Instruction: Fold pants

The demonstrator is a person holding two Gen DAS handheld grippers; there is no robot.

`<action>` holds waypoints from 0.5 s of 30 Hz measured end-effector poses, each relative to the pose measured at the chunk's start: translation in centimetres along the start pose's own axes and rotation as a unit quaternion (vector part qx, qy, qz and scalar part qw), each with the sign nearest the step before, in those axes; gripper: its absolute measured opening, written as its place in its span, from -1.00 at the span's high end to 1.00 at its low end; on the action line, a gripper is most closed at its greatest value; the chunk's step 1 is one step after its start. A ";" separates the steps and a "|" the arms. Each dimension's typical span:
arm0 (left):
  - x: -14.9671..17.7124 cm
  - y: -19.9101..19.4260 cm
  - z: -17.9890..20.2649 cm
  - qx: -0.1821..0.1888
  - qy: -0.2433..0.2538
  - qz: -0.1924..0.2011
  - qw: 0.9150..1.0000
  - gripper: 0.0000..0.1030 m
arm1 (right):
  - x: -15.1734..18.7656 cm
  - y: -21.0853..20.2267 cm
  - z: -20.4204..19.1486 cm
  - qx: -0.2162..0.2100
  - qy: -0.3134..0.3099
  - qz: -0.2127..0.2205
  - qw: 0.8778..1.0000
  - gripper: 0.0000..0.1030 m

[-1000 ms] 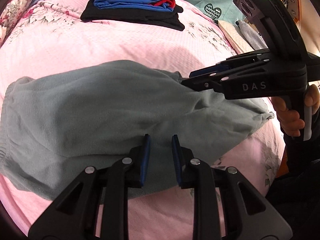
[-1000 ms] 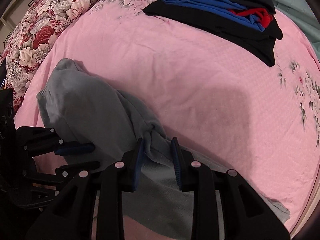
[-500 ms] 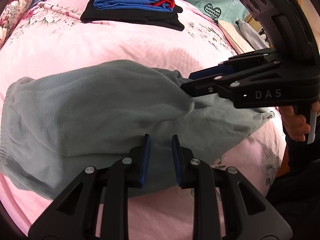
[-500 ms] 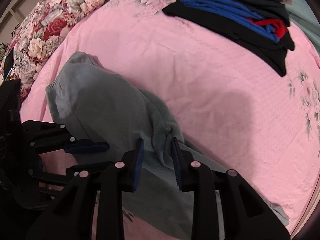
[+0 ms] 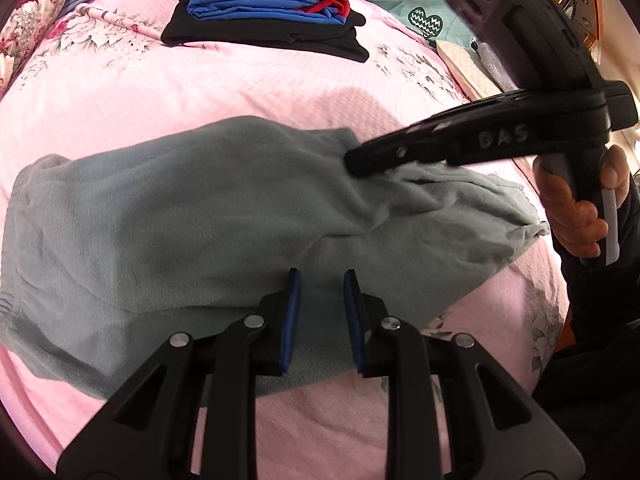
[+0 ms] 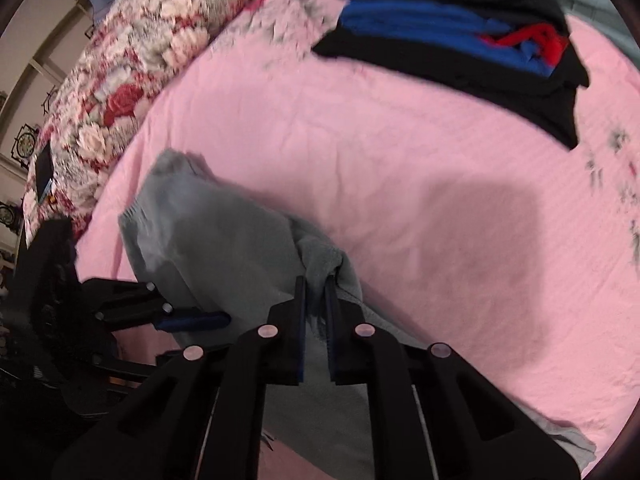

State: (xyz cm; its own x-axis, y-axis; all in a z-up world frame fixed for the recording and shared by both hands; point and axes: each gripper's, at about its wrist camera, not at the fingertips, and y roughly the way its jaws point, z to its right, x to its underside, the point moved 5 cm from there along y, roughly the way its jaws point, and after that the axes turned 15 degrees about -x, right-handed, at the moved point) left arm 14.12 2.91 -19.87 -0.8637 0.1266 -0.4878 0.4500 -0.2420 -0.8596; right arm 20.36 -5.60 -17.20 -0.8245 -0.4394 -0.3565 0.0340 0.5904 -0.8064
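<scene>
Pink bedding (image 5: 248,92) with a faint floral print covers the whole work surface in both wrist views. At its far left I see a floral pillow (image 6: 132,52) in red and white, resting against the edge of the bedding.

Grey pants (image 5: 168,224) lie across the near part of the bedding, spread from left to right in the left wrist view. Their elastic waistband sits at the left end. At the right end the fabric is bunched and wrinkled, with a hem edge trailing toward the near right.

On the far side of the bedding, well apart from the pants, I see a stack of folded clothes (image 5: 268,12) in black and blue, with a red piece showing at its right edge.

My right gripper (image 6: 316,292) is closed down to a narrow gap, and a gathered ridge of the pants' cloth is pinched between its blue pads. From the left wrist view the same tool reaches in from the right, its tip buried in the bunched cloth; a hand (image 5: 576,208) grips its handle at the right edge.

My left gripper (image 5: 318,284) has its jaws parted with a clear gap. The pads straddle the near edge of the pants; I cannot tell whether they touch the cloth. It holds nothing.
</scene>
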 end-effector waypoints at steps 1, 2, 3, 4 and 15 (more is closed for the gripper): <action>0.0 0.0 0.0 0.001 -0.001 0.000 1.000 0.56 | -0.8 -0.4 -0.1 0.006 -0.003 0.009 1.000 0.89; 0.0 0.0 0.0 0.002 -0.002 -0.001 1.000 0.56 | -1.5 -1.0 0.2 0.011 0.000 0.018 1.000 0.91; 0.0 0.0 0.0 0.002 -0.001 -0.001 1.000 0.56 | -2.3 -1.5 0.6 0.018 0.002 0.027 0.999 0.91; 0.0 0.1 0.0 0.001 0.000 0.000 1.000 0.56 | -3.0 -1.6 0.8 0.017 0.003 0.028 0.999 0.91; 0.2 0.1 0.2 -0.006 0.002 0.002 1.000 0.56 | -5.1 4.2 5.1 0.097 -0.003 -0.035 0.995 0.83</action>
State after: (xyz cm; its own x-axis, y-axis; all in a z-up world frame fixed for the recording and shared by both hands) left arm 13.95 2.72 -19.98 -0.8611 0.1302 -0.4914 0.4555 -0.2315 -0.8596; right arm 27.61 -4.28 -21.19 -0.8254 -0.4790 -0.2987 0.0851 0.4174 -0.9047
